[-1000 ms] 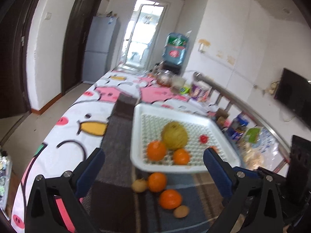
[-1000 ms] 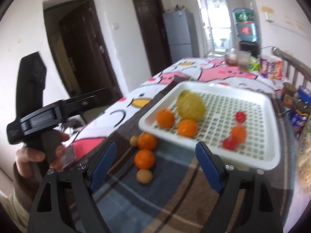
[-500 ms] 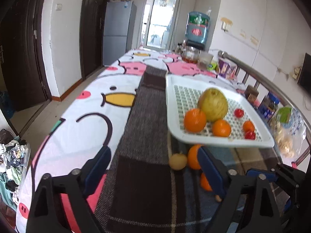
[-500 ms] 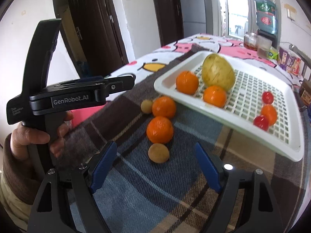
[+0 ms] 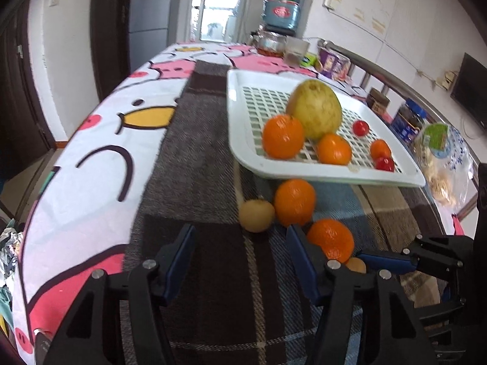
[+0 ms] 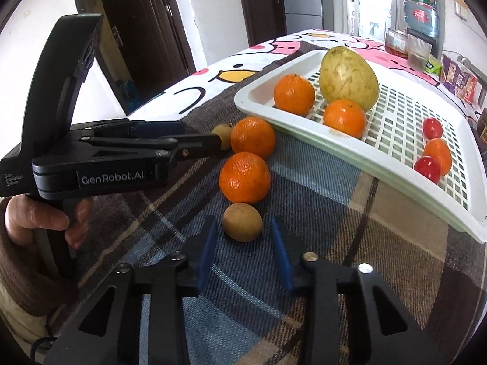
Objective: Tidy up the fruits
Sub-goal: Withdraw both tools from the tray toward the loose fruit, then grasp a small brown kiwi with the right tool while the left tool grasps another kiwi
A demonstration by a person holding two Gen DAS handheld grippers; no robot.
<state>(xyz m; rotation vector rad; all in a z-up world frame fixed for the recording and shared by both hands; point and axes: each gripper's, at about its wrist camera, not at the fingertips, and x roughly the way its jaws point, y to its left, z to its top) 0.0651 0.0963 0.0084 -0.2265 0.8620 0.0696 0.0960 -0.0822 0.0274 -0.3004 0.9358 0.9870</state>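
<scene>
Two oranges (image 5: 294,202) (image 5: 331,238) and two small tan fruits lie on the plaid cloth in front of a white slotted tray (image 5: 304,176). The tray holds a big yellow-green fruit (image 5: 315,108), several oranges and two red tomatoes. My left gripper (image 5: 240,243) has its jaws closing; one small tan fruit (image 5: 256,215) lies just ahead between the tips, untouched. My right gripper (image 6: 243,237) is shut on the other small tan fruit (image 6: 242,221), low on the cloth. The left gripper (image 6: 217,143) also shows from the side in the right wrist view.
A person's hand (image 6: 33,216) holds the left gripper's handle. Jars (image 5: 269,42), snack packets (image 5: 331,60) and a metal rail (image 5: 380,70) line the far and right sides. A water bottle (image 5: 283,6) stands behind. A bag of food (image 5: 441,158) lies right of the tray.
Both grippers have come down toward the loose fruits in front of the tray. Both pairs of jaws have narrowed, the right pair closing around a small tan fruit.
</scene>
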